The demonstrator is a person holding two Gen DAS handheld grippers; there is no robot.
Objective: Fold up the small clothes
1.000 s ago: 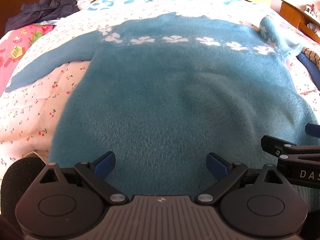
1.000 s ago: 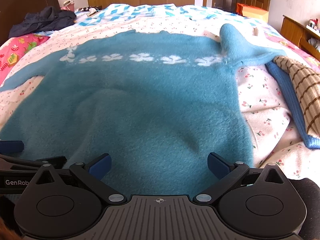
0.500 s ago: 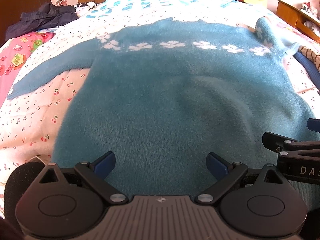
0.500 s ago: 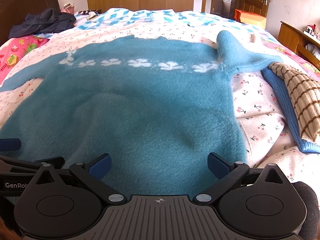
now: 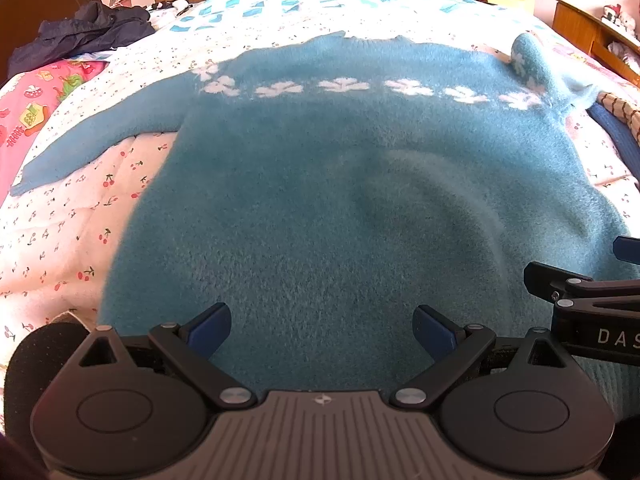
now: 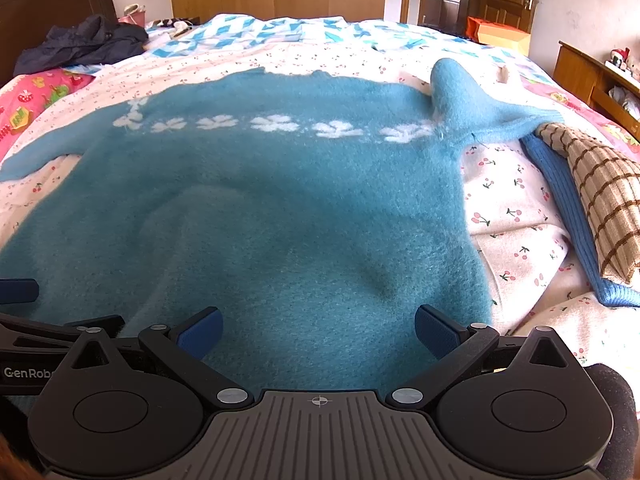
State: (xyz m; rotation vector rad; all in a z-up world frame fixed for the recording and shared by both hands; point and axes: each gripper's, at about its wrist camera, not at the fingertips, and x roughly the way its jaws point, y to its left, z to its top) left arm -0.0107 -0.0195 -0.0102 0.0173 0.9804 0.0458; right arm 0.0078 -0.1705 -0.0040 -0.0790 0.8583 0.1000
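While the left gripper [image 5: 322, 330] and right gripper [image 6: 318, 330] hover spread wide over its hem, the fuzzy blue sweater [image 5: 340, 184] with white flowers lies flat on the cherry-print bed [image 5: 60, 216], one sleeve bunched.

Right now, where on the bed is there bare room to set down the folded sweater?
Bare cherry-print quilt lies left of the blue sweater, below its outstretched sleeve. A narrower strip runs between the sweater's right edge and the checked garment. The far patterned blanket looks free too. Crowded: far left, by the dark jacket.
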